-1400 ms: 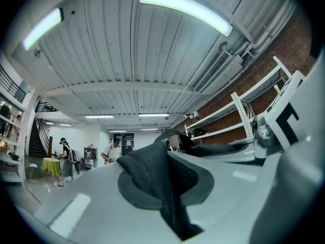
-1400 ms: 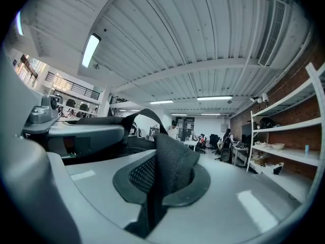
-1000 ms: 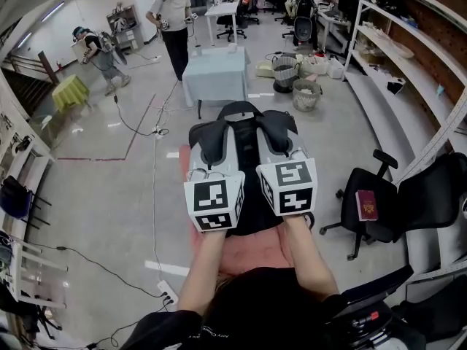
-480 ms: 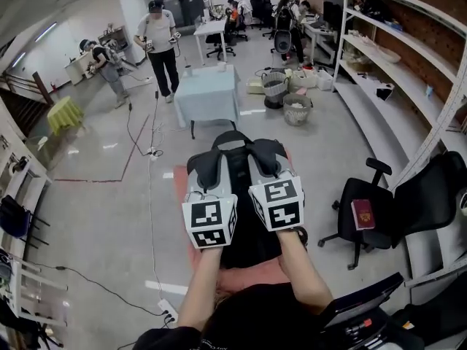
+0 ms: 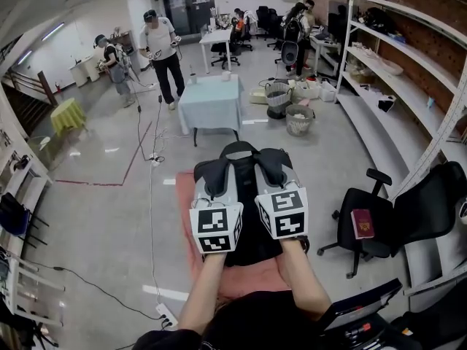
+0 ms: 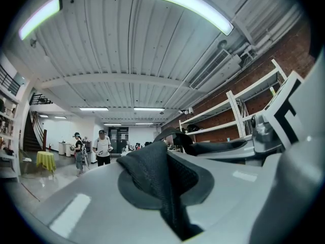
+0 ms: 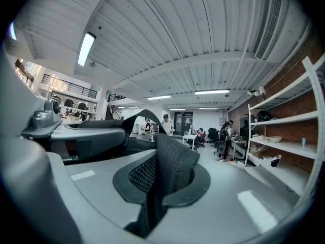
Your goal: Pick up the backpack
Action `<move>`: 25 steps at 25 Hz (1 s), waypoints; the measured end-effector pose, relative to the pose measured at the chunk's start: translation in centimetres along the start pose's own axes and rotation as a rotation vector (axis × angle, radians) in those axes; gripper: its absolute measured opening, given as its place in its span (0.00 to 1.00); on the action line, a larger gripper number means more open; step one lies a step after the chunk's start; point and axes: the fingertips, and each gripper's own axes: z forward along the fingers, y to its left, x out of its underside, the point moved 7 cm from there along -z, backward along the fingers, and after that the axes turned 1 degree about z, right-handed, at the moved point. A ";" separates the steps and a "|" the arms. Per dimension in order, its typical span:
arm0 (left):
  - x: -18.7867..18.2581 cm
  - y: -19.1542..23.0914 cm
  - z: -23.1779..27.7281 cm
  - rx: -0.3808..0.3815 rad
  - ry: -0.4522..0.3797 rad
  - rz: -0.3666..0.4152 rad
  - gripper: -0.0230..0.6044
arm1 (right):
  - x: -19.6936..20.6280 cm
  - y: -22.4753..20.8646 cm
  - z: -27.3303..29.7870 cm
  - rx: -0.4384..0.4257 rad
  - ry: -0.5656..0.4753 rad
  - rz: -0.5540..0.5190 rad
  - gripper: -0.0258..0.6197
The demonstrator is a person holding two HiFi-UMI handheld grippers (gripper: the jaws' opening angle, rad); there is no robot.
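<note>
Two grips: my left gripper (image 6: 170, 202) is clamped on one mesh shoulder strap (image 6: 155, 169), my right gripper (image 7: 152, 202) on the other strap (image 7: 171, 164), so the backpack (image 5: 239, 162), just ahead of both over the pink mat (image 5: 184, 210), should lift level.

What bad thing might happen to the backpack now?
1. The left gripper and right gripper each pinch only a fold of mesh strap; a strap might slip out and the backpack drop onto the pink surface below.
2. If just one side slips, the backpack would likely tip and swing.
</note>
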 end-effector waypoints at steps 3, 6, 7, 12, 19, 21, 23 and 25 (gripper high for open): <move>0.0 -0.4 0.1 -0.005 -0.006 0.028 0.08 | 0.1 -0.2 -0.4 0.003 -0.016 -0.005 0.11; 0.1 -0.6 0.0 -0.004 -0.005 0.027 0.08 | 0.1 -0.2 -0.7 0.010 -0.017 -0.011 0.11; 0.1 -0.6 -0.1 -0.005 -0.004 0.027 0.08 | 0.1 -0.2 -0.8 0.011 -0.015 -0.011 0.11; 0.1 -0.2 -0.4 -0.003 0.022 0.022 0.08 | 0.1 0.4 -0.5 0.013 0.007 -0.004 0.11; -0.5 -0.5 0.1 -0.015 0.018 0.025 0.08 | -0.3 -0.1 -0.4 0.014 -0.014 -0.015 0.11; -0.8 -0.6 0.5 -0.019 0.008 0.034 0.08 | -0.5 -0.4 -0.3 0.014 -0.034 -0.020 0.11; -0.7 -0.8 0.7 -0.021 0.007 0.033 0.08 | -0.4 -0.6 -0.3 0.013 -0.041 -0.023 0.11; -0.4 -0.9 0.5 -0.019 0.012 0.032 0.08 | 0.0 -0.6 -0.5 0.011 -0.039 -0.019 0.11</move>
